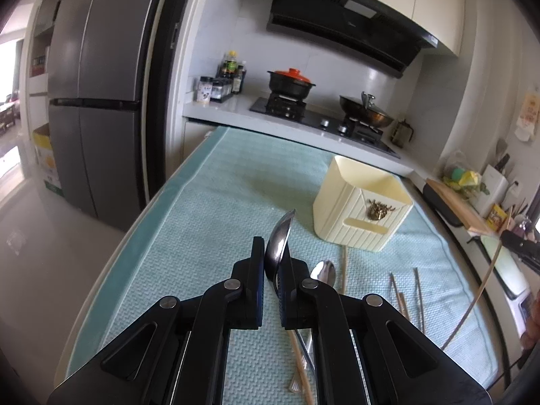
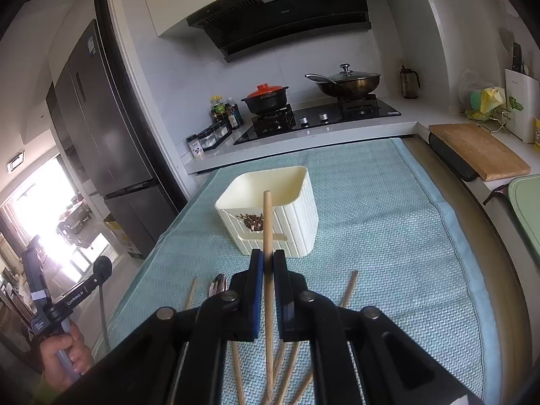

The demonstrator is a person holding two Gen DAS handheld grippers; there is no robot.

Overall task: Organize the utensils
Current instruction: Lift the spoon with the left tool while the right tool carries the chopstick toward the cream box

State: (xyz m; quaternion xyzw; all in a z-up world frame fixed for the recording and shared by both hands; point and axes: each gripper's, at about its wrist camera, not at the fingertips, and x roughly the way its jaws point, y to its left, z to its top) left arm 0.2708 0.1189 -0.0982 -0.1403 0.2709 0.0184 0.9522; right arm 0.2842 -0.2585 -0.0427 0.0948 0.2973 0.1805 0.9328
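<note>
Cream holder point(image 2: 270, 209) stands ahead on my teal mat point(image 2: 388, 222), path clear. Left gripper point(image 1: 272, 260) clamped on a spoon point(image 1: 278, 236), bowl forward and up. Right gripper point(image 2: 267, 263) clamped on a chopstick point(image 2: 267, 222), axis pointing at the holder. Loose chopsticks point(image 2: 349, 287) partly hidden below.

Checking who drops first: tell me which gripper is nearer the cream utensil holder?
Hard to call; perhaps right. The right gripper, shut on a chopstick, faces the cream utensil holder head-on. The left gripper, shut on a spoon, sits to the holder's left.
</note>
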